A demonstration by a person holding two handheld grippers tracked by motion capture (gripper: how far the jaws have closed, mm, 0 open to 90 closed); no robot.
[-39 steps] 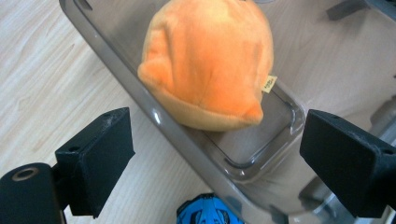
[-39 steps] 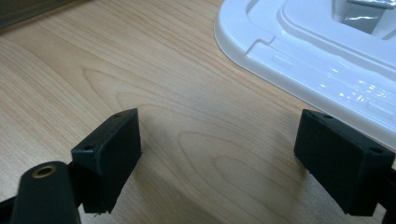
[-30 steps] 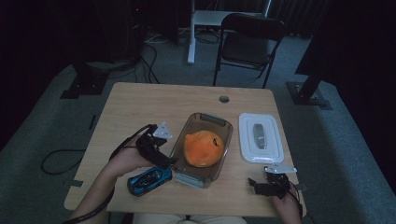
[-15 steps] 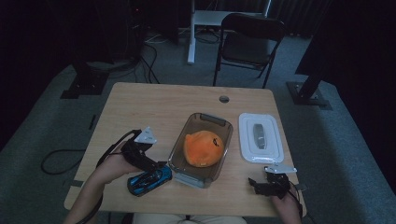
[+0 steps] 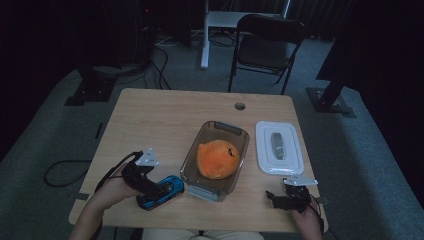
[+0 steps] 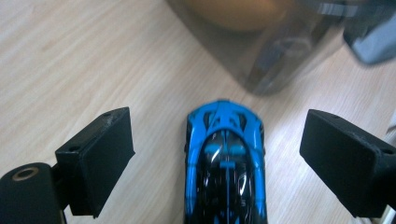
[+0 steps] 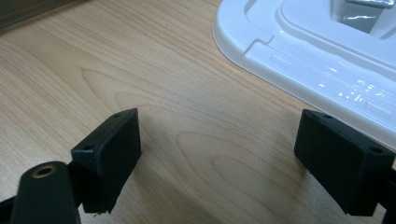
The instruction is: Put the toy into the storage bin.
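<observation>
Straddling the blue car (image 6: 225,161), left claw (image 6: 217,158) stood spread wide, released, a jaw on either side with bare wood showing between each pad and the car's flanks; nothing touched. Lay on the surface (image 5: 165,125) near the front edge, left of the middle, nose toward the tub (image 5: 192,170) and just short of its near corner, as seen from above at (image 5: 159,191). Hovered low over the car's rear half in the high view, left claw (image 5: 156,189) gripped by the left hand (image 5: 112,190), cable looping back toward the left edge.

Held an orange plush (image 5: 218,158) inside, that clear tub, set lengthwise at the middle of the surface. Rested flat beside it, toward the right edge, a white lid (image 5: 279,147) with a grey handle on top.

Sat close to the front right corner, right claw (image 5: 280,199), also released, jaws far apart over bare wood (image 7: 201,135) and clasping nothing, with the lid's rim (image 7: 299,70) just beyond the far jaw. Kept well apart from the car, with the tub between.
</observation>
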